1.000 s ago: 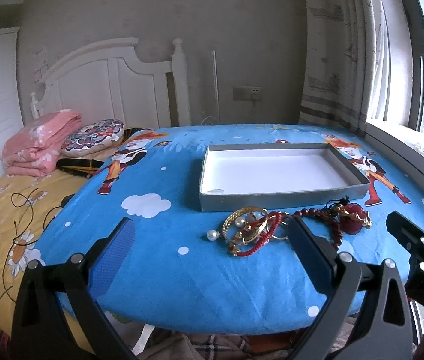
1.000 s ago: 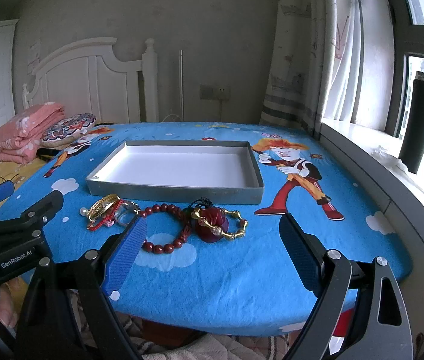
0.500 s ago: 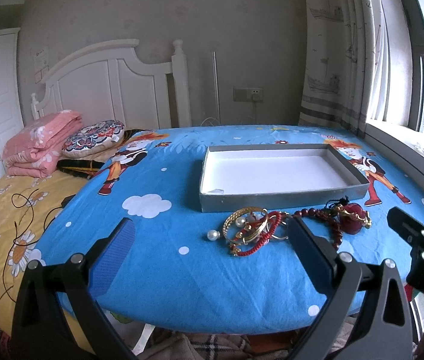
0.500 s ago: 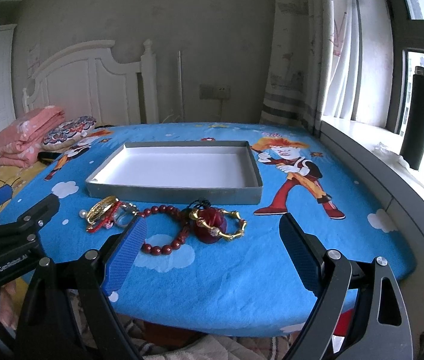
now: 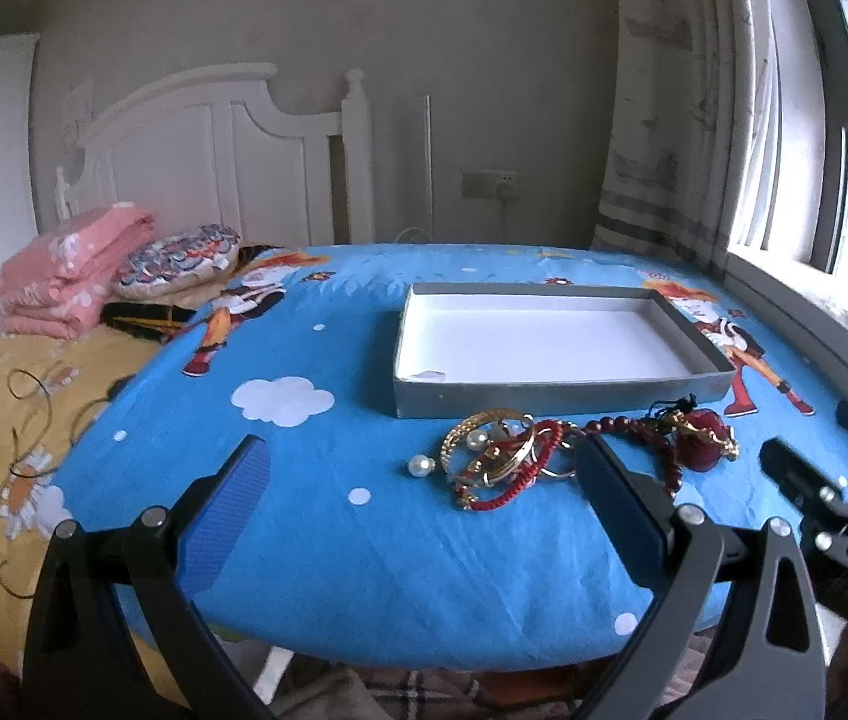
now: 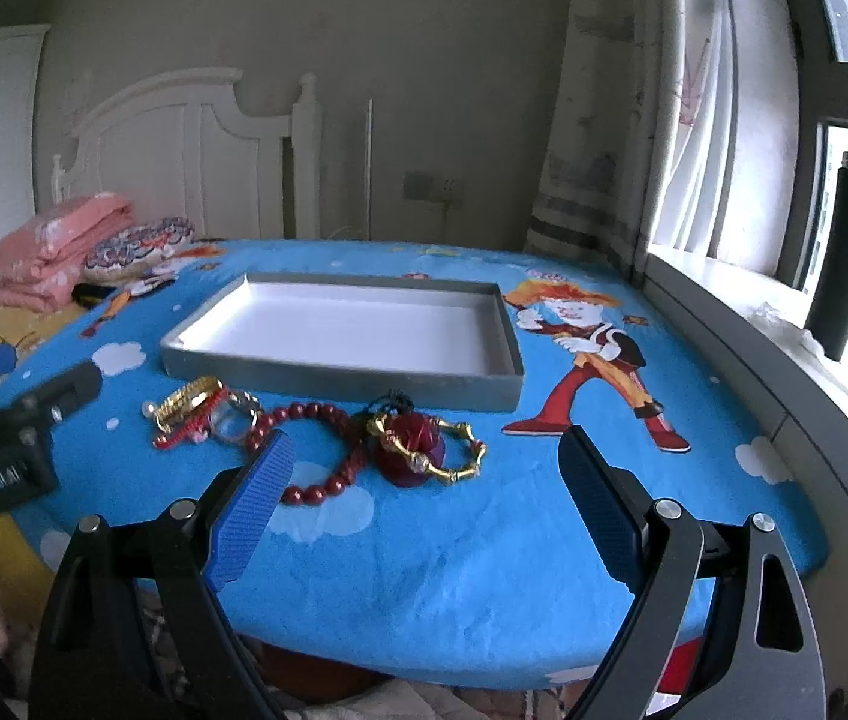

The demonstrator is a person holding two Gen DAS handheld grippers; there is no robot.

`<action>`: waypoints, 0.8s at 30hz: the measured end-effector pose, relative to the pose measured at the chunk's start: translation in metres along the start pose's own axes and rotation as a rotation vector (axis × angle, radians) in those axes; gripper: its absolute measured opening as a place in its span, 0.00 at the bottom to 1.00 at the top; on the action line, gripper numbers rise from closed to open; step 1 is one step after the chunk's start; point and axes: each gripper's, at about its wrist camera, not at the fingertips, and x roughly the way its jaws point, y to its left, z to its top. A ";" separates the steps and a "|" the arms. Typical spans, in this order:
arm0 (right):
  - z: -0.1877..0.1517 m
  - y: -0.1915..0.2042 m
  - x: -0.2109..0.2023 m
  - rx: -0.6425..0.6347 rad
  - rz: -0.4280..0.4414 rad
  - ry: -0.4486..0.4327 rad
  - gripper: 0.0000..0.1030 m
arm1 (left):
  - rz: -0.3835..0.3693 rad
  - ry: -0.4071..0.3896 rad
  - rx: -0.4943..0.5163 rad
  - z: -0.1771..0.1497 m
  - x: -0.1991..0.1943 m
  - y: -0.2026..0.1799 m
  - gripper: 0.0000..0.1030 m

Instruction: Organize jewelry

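A shallow grey box [image 5: 556, 387] [image 6: 340, 373] with a white inside lies on the blue cartoon cloth. In front of it lies a heap of jewelry: gold bangles [image 5: 487, 441] [image 6: 187, 399], a red cord bracelet [image 5: 514, 483], a pearl [image 5: 421, 466], dark red beads [image 6: 304, 489] [image 5: 634, 426] and a gold chain bracelet on a red charm [image 6: 424, 450] [image 5: 703, 432]. My left gripper [image 5: 418, 498] hangs open short of the bangles, holding nothing. My right gripper [image 6: 424, 492] is open near the table's front edge, just before the red charm, with nothing between its fingers.
The cloth-covered table [image 5: 364, 570] ends close below both grippers. To the left lies a bed with pink folded blankets [image 5: 64, 276], a patterned cushion [image 5: 178, 258] and a white headboard. A window sill with a dark bottle [image 6: 844, 258] and curtains runs along the right.
Both grippers have edged slightly forward toward the jewelry; the views tilt a little. Both stay open and the jewelry has not moved.
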 end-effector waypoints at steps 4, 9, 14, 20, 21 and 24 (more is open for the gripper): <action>-0.004 -0.013 0.013 0.053 0.021 0.030 0.82 | -0.009 0.041 -0.015 -0.002 0.015 0.001 0.96; -0.008 -0.018 0.024 0.046 0.023 0.019 0.82 | -0.051 0.045 0.075 -0.002 0.040 -0.009 0.94; -0.010 -0.015 0.034 0.017 0.033 0.012 0.80 | -0.077 0.086 0.160 -0.013 0.066 -0.022 0.66; -0.011 -0.018 0.050 0.042 0.048 0.035 0.72 | -0.085 0.105 0.163 -0.018 0.083 -0.021 0.57; -0.012 -0.018 0.051 0.044 0.048 0.033 0.71 | -0.085 0.103 0.168 -0.018 0.084 -0.022 0.54; -0.012 -0.019 0.054 0.048 0.052 0.041 0.68 | -0.100 0.097 0.182 -0.020 0.088 -0.024 0.49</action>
